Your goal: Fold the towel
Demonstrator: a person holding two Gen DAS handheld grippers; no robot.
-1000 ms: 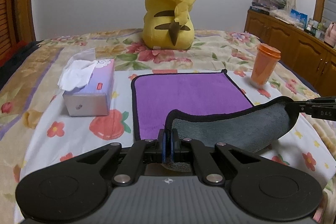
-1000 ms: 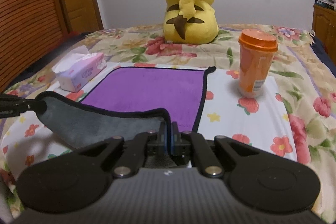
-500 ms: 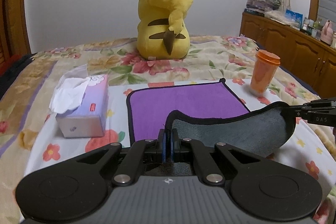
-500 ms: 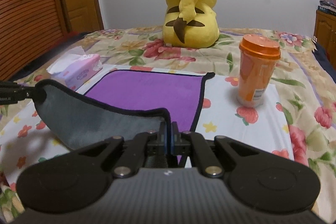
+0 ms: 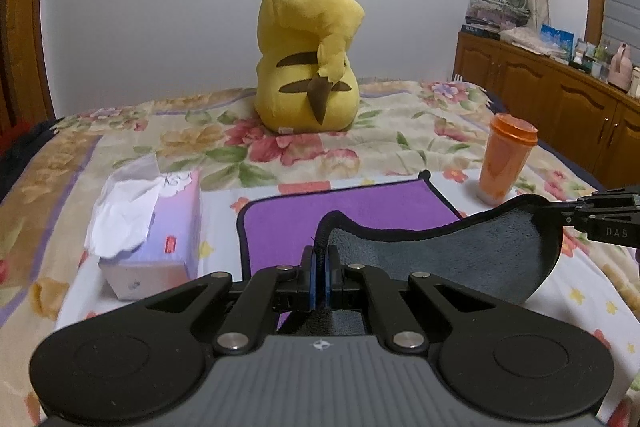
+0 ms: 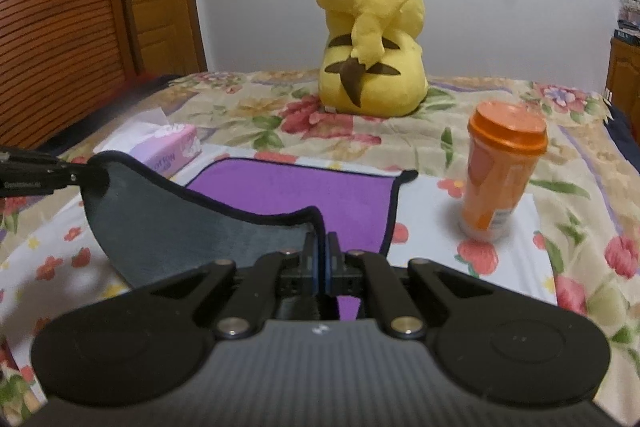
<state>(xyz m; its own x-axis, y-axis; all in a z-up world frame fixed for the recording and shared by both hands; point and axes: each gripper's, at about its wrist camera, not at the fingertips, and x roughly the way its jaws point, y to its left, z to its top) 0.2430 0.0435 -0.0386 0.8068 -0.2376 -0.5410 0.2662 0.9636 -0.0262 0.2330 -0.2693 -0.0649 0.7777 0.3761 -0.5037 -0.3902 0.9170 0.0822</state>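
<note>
The towel point(image 5: 352, 211) is purple on top, grey underneath, with a black hem, and lies on the bed. Its near edge is lifted, so the grey underside point(image 5: 460, 259) faces me. My left gripper point(image 5: 320, 269) is shut on the near left corner. My right gripper point(image 6: 320, 259) is shut on the near right corner; the purple face point(image 6: 288, 191) lies beyond it. Each gripper shows at the side of the other's view, the right gripper point(image 5: 576, 213) and the left gripper point(image 6: 84, 177), pinching the hem. The far half lies flat.
A yellow plush toy point(image 5: 308, 67) sits at the far side of the floral bed point(image 5: 400, 131). A tissue box point(image 5: 156, 239) stands left of the towel, an orange cup point(image 5: 506, 159) right of it. A wooden cabinet point(image 5: 560, 99) runs along the right.
Both grippers have risen and carried the towel's near edge higher and a little forward. The grey underside shows more. Both stay shut on their corners.
</note>
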